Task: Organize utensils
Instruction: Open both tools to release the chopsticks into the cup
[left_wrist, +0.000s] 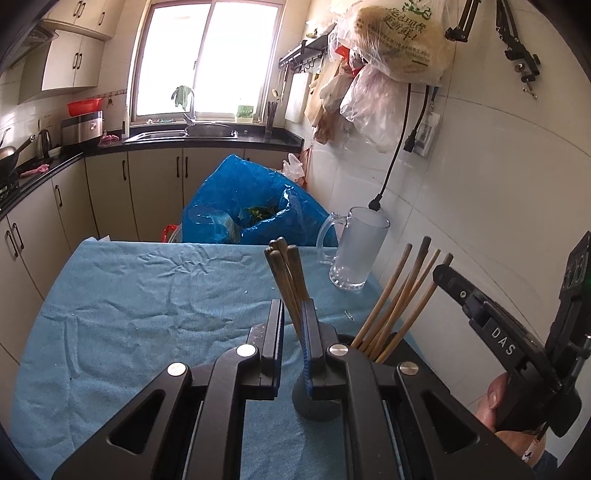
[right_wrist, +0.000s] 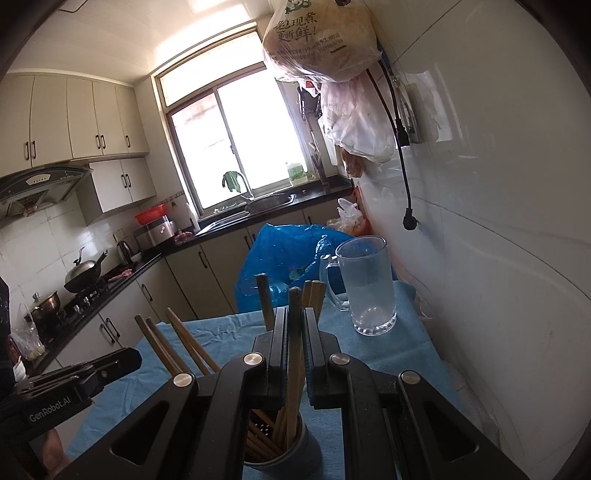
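In the left wrist view my left gripper (left_wrist: 293, 328) is shut on a few dark brown chopsticks (left_wrist: 286, 273) that stand up between its fingers. A grey utensil holder (left_wrist: 316, 404) shows just below them. My right gripper (left_wrist: 441, 271) comes in from the right beside a fan of lighter chopsticks (left_wrist: 399, 302). In the right wrist view my right gripper (right_wrist: 295, 339) is shut on upright chopsticks (right_wrist: 294, 354) whose lower ends reach into the grey holder (right_wrist: 295, 452), which has several more inside. The left gripper (right_wrist: 133, 356) and its chopsticks (right_wrist: 177, 343) are at the left.
The table wears a crumpled blue cloth (left_wrist: 147, 295). A glass mug (left_wrist: 356, 251) stands at its far right by the white tiled wall. Behind the table sits a blue plastic bag (left_wrist: 251, 199). A black cable with a plug (right_wrist: 408, 221) hangs down the wall.
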